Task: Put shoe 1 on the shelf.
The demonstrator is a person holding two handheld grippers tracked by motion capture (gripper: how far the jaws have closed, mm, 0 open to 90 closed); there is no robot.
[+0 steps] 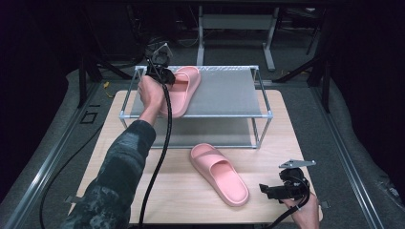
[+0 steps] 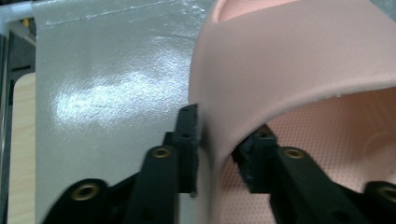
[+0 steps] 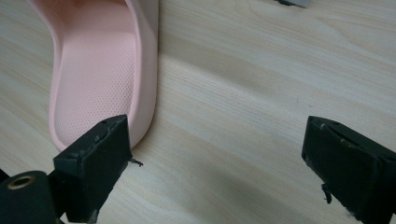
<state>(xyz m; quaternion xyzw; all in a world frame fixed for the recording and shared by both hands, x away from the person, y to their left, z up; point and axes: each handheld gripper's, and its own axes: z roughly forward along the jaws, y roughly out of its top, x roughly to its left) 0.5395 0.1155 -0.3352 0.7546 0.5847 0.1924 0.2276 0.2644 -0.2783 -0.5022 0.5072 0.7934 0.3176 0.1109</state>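
Note:
A pink slipper (image 1: pixel 182 90) lies on the grey top shelf (image 1: pixel 224 93) of a small metal rack, at its left end. My left gripper (image 1: pixel 160 71) is shut on that slipper's strap (image 2: pixel 261 79); one jaw sits outside the strap's side wall and the other under it. A second pink slipper (image 1: pixel 219 173) lies on the wooden table (image 1: pixel 267 143) in front of the rack, its heel (image 3: pixel 100 79) near me. My right gripper (image 1: pixel 265 189) stands open just right of that heel, low over the wood (image 3: pixel 219 121), nothing between its jaws.
The rack has a lower shelf (image 1: pixel 210 133) under the top one, and thin metal posts (image 1: pixel 260 129) at the corners. A black cable (image 1: pixel 160 157) trails from the left gripper across the table's left half. Dark floor and table legs (image 1: pixel 200 33) lie beyond.

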